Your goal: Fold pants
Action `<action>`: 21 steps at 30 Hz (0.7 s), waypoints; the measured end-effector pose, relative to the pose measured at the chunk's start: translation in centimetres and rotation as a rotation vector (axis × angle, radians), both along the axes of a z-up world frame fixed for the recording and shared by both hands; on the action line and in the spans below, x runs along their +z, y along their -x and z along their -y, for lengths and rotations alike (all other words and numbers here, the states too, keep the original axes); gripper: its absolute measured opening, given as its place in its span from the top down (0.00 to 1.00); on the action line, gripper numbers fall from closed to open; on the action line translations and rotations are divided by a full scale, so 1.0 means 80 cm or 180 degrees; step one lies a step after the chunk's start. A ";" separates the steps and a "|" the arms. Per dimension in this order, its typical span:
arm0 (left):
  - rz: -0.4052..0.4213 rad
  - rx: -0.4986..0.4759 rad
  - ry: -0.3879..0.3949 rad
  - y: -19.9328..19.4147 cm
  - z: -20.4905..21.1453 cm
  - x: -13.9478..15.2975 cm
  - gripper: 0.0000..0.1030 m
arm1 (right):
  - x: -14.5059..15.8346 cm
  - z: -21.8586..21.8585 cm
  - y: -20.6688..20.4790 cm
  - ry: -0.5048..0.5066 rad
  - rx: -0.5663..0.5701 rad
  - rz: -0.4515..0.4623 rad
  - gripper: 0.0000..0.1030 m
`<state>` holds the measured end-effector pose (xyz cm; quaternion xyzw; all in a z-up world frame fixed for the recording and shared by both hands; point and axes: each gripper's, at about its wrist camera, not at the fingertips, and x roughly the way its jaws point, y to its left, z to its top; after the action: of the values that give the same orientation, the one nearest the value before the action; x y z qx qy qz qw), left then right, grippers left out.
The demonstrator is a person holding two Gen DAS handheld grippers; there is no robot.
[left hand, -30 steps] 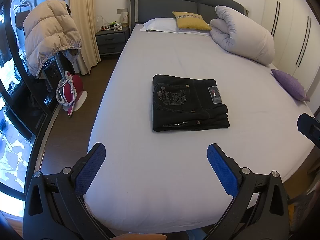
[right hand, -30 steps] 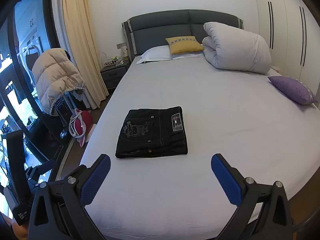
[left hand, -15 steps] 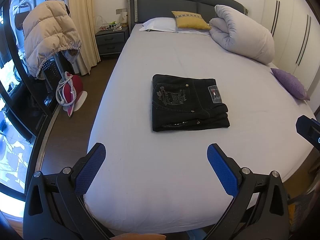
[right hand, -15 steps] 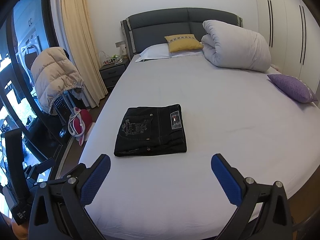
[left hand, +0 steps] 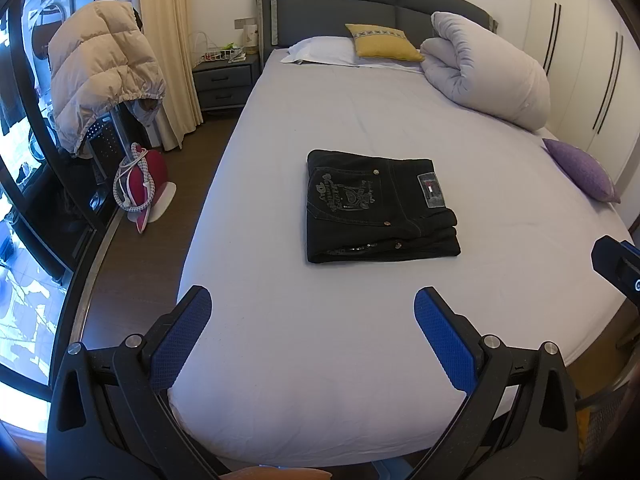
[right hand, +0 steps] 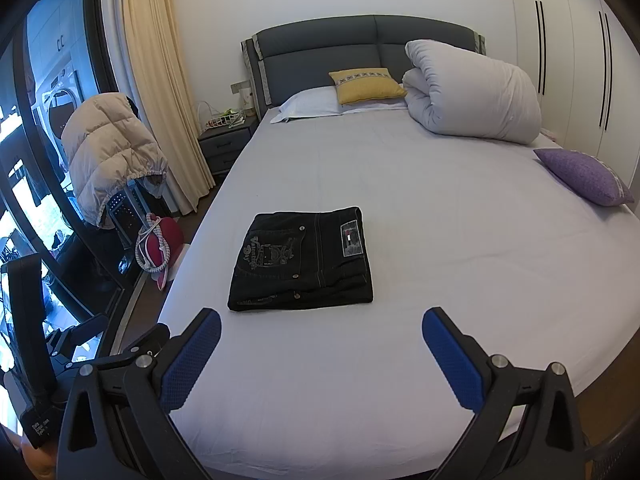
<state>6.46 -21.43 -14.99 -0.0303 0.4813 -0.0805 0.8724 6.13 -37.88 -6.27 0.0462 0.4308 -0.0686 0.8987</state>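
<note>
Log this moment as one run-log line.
pants: folded, flat on bed | left gripper: open, empty, short of pants | right gripper: open, empty | stage: fold looks done

We see the folded pants [left hand: 380, 210] lying mid-bed [left hand: 320, 360], pillows [left hand: 316, 50] and rolled duvet [left hand: 488, 70] behind them, a nightstand [left hand: 224, 84] left of the headboard [left hand: 340, 12].

home bedroom: bed [right hand: 400, 200] with padded headboard [right hand: 360, 52], pillows and rolled duvet [right hand: 472, 92] at its head, nightstand [right hand: 228, 142] beside the headboard.
</note>
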 end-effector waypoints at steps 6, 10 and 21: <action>-0.0007 -0.0004 0.0001 0.000 0.000 -0.001 0.00 | -0.002 0.000 0.002 0.0000 0.0003 -0.0008 0.00; -0.0016 0.0010 -0.0004 0.004 -0.001 0.000 0.00 | -0.007 0.000 0.008 0.0001 0.0013 -0.0021 0.00; -0.0013 0.0045 -0.0058 0.010 0.000 0.000 0.00 | -0.010 0.004 0.011 -0.0029 0.0013 -0.0061 0.00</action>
<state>5.69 -21.44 -15.03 -0.0259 0.4835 -0.0699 0.8722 5.26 -38.18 -7.09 0.0488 0.4398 -0.0653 0.8944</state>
